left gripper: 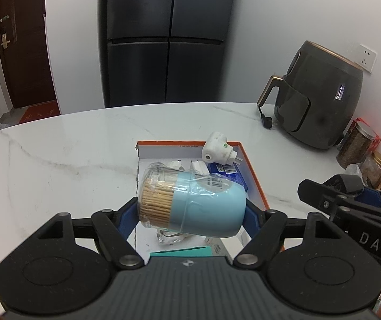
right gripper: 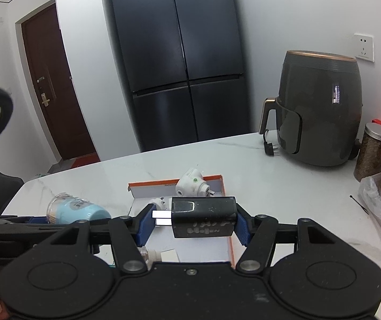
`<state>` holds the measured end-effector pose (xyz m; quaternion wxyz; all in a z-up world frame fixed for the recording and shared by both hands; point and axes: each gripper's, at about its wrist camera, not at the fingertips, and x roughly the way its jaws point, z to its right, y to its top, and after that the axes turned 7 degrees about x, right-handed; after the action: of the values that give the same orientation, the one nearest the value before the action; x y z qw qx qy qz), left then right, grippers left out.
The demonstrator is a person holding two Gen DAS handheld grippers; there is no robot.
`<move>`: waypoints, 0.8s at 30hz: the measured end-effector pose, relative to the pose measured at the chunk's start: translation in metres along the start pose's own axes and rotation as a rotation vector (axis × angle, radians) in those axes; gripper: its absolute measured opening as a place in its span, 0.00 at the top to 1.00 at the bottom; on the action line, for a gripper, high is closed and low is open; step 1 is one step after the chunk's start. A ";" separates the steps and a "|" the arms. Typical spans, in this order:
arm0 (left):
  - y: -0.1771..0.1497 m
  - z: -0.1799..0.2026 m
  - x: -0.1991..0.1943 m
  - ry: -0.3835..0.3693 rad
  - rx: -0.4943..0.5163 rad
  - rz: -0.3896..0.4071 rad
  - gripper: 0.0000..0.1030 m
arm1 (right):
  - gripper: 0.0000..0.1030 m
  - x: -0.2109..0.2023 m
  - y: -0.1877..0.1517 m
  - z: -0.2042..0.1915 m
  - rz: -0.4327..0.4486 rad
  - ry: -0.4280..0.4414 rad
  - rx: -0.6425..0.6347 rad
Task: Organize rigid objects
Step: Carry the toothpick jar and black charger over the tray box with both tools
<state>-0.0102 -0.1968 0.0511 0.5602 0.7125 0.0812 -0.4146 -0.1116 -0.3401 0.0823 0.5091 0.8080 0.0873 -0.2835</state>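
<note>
My left gripper [left gripper: 191,210] is shut on a light blue toothpick holder [left gripper: 206,205] lying sideways, toothpicks pointing left, held above an orange-rimmed white box [left gripper: 257,178]. The holder also shows in the right wrist view [right gripper: 79,212]. My right gripper [right gripper: 194,220] is shut on a black power adapter [right gripper: 203,220], prongs to the left, above the same box [right gripper: 226,186]. In the box lie a white plug-in device [left gripper: 218,152], a small white charger [left gripper: 199,168], a blue packet [left gripper: 230,176] and a teal item [left gripper: 182,252].
A dark air fryer [left gripper: 321,101] with its loose plug [left gripper: 266,120] stands at the back right of the white marble table [left gripper: 57,160]. Jars and packets [left gripper: 358,144] crowd the right edge. A dark fridge [left gripper: 166,40] and a brown door [left gripper: 22,40] are behind.
</note>
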 end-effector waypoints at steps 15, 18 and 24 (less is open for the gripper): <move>0.003 -0.011 0.015 0.017 -0.016 -0.020 0.24 | 0.29 0.018 0.002 -0.009 -0.024 0.011 -0.010; 0.005 -0.012 0.018 0.019 -0.018 -0.020 0.24 | 0.29 0.021 0.004 -0.011 -0.023 0.011 -0.013; 0.008 -0.013 0.022 0.017 -0.013 -0.020 0.24 | 0.29 0.025 0.006 -0.012 -0.023 0.008 -0.010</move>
<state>0.0147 -0.1954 0.0423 0.5600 0.7115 0.0957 -0.4136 -0.0841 -0.3365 0.0775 0.5094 0.8055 0.1000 -0.2858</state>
